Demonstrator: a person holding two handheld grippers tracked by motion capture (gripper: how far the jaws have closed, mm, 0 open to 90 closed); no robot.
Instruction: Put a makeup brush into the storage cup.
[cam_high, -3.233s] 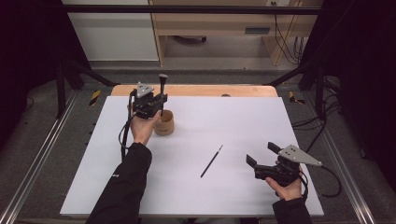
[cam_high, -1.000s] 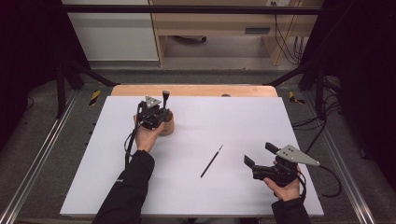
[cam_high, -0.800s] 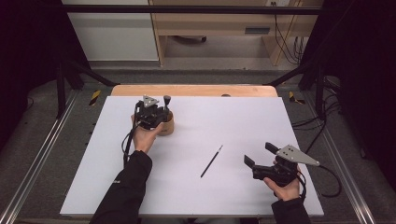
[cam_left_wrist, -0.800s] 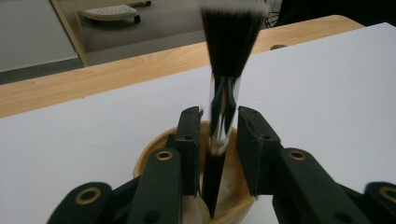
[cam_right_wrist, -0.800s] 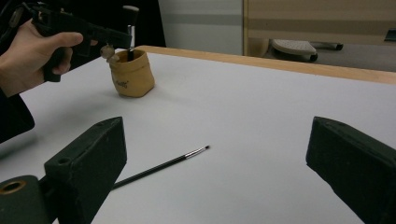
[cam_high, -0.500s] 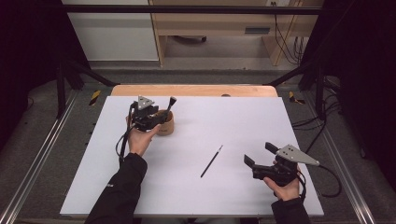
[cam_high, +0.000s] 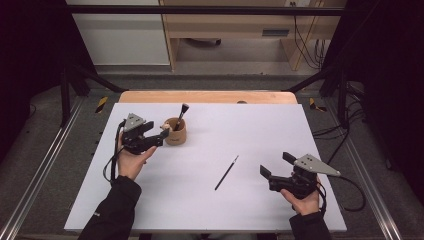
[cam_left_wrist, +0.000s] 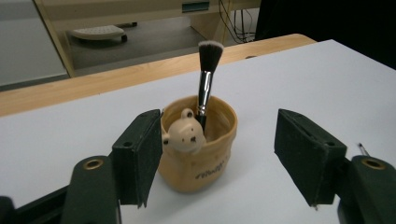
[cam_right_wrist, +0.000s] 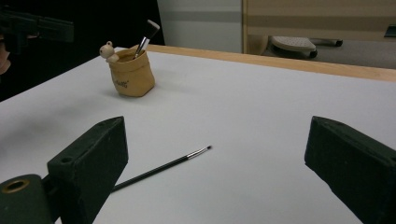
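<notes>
On the white desk (cam_high: 200, 210), toward its far left, sits a tan cup (cam_high: 176, 134) with a little bear figure on its rim, and a make-up brush (cam_high: 181, 115) stands in it, bristles up and leaning. The left gripper (cam_high: 161, 137) hangs just beside the cup; its jaws have just been opening and stand apart with nothing pressed between them. A thin brush (cam_high: 226, 172) lies flat mid-desk. The right gripper (cam_high: 275, 166) rests near the front right edge, jaws wide apart and empty.

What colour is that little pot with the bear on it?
The pot is tan, its bear pale cream; the left gripper view shows it best.
</notes>
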